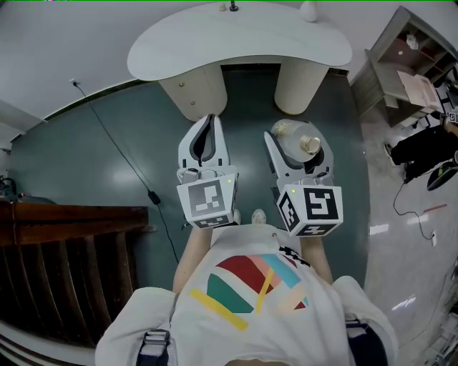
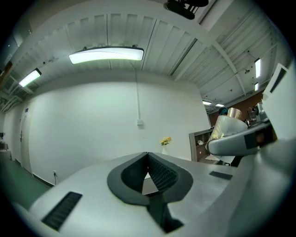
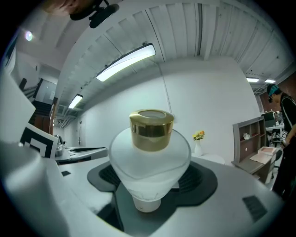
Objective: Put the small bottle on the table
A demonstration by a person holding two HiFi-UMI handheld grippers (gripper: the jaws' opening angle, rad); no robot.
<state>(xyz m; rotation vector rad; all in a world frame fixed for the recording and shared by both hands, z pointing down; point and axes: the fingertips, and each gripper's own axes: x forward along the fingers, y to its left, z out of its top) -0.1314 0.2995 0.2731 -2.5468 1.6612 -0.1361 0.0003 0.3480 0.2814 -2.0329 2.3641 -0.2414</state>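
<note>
Person: white shirt (image 1: 250, 300) with red, teal, pink and yellow stripes fills the bottom of the head view; both arms reach forward.
Wooden furniture: a dark brown slatted piece (image 1: 64, 243) stands at the far left on the dark green floor (image 1: 93, 143).
Left tool (image 1: 208, 121): held level, its jaws closed tip to tip with nothing between them.
Surface (image 1: 236, 46): a white, curved tabletop on two cream pedestal legs, ahead of both tools; a small white vase (image 1: 308, 10) stands near its far edge.
Right tool (image 1: 299, 143): held level beside the left one, its jaws set wide and clamped on the bottle's sides.
Small bottle (image 3: 150, 159): frosted white, rounded body with a shiny gold cap (image 3: 151, 129), gripped between the right tool's pads; it hangs above the floor, on the near side of the surface, not resting on it.
Shelf unit (image 1: 404, 64): grey open shelves stand at the far right.
</note>
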